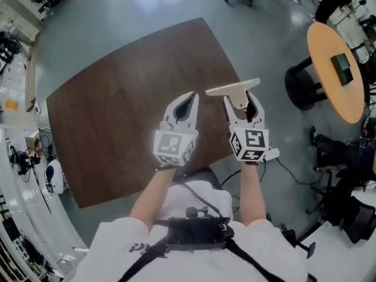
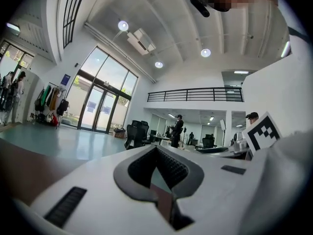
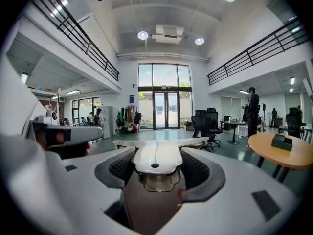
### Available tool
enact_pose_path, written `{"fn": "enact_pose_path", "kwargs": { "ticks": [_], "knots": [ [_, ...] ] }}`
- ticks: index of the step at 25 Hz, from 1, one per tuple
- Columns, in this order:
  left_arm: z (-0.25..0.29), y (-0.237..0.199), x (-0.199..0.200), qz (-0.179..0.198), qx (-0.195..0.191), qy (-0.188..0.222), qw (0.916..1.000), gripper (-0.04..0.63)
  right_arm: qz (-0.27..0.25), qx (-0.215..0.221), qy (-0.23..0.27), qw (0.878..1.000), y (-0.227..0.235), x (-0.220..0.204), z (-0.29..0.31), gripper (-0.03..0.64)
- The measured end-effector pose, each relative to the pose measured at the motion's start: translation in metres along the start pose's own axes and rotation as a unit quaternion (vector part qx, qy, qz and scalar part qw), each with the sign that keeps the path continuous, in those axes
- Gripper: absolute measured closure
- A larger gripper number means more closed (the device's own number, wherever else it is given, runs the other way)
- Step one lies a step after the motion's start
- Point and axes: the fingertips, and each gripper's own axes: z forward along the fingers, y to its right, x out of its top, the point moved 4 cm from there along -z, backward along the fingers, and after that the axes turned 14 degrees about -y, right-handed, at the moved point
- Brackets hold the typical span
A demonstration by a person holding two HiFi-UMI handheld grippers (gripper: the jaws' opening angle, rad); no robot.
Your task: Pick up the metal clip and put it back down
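A dark brown wooden table (image 1: 117, 116) spreads below a person who holds two grippers side by side over its near side. The left gripper (image 1: 187, 101) has its jaws brought together with nothing between them. The right gripper (image 1: 242, 103) clamps the handle of the metal clip (image 1: 232, 88), held in the air above the tabletop, its wide flat bar lying crosswise beyond the jaw tips.
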Motion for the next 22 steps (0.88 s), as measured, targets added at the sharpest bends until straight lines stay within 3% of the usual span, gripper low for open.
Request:
{"fn": "enact_pose_path", "kwargs": {
  "ticks": [11,22],
  "knots": [
    [0.086,-0.039,-0.032,-0.026,-0.001,-0.052,0.9983,0.586,-0.008,0.023,-0.086,0.996,0.035,-0.044,0.114,0.318],
    [0.138,-0.072,-0.082,-0.045,0.019,-0.111,0.9926,0.586,0.004,0.040,-0.193,0.980,0.062,-0.113,0.207,0.319]
  ]
}}
